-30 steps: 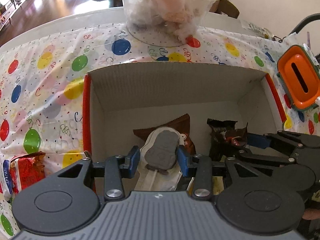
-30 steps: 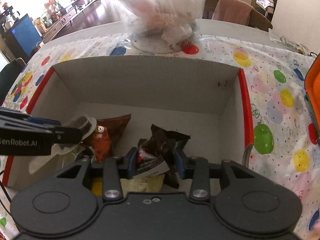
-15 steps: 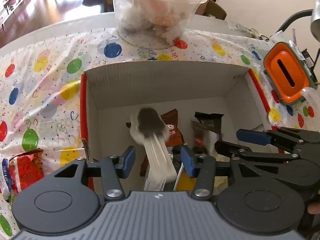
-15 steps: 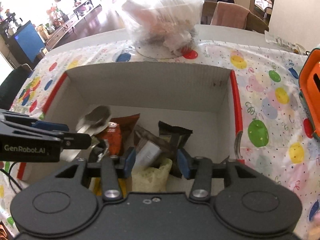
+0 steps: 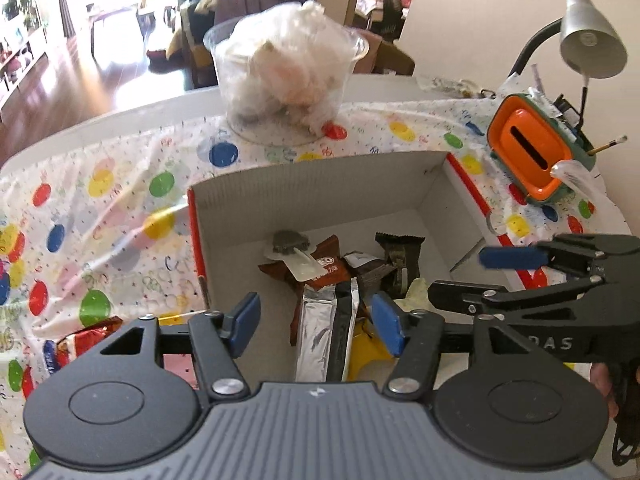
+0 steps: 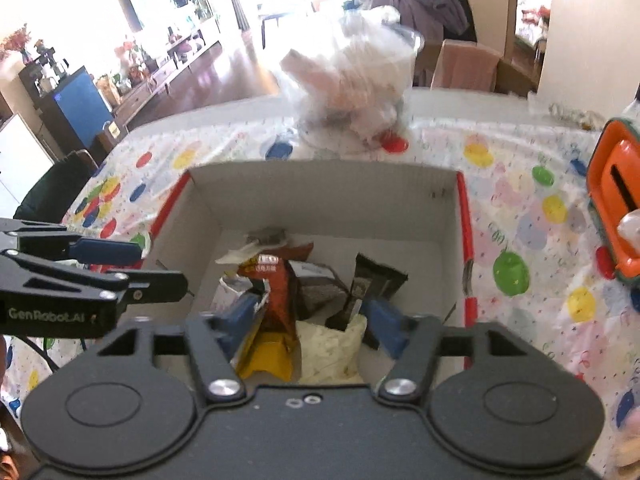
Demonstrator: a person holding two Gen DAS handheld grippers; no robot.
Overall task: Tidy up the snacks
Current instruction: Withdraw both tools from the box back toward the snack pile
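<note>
A white cardboard box [image 5: 320, 184] with red edges holds several snack packs. A clear-wrapped grey lolly [image 5: 292, 246] lies on a brown pack [image 5: 326, 264], beside a dark wrapper [image 5: 402, 254] and a silver pack [image 5: 320, 332]. My left gripper [image 5: 316, 320] is open and empty above the box's near side. My right gripper [image 6: 316, 316] is open and empty above the same box [image 6: 320, 188], over a yellow pack [image 6: 268, 356] and a pale bag [image 6: 332, 348]. The right gripper shows in the left wrist view [image 5: 492, 272], the left in the right wrist view [image 6: 160, 266].
A clear tub of wrapped items [image 5: 286, 76] stands behind the box on the balloon-print cloth [image 5: 100, 200]. An orange and green holder [image 5: 532, 156] and a grey lamp [image 5: 592, 48] are at the right. A red snack pack [image 5: 84, 340] lies left of the box.
Both grippers opened and rose away from the box. The left let go of the grey lolly and the right let go of the dark wrapper; both now lie in the box.
</note>
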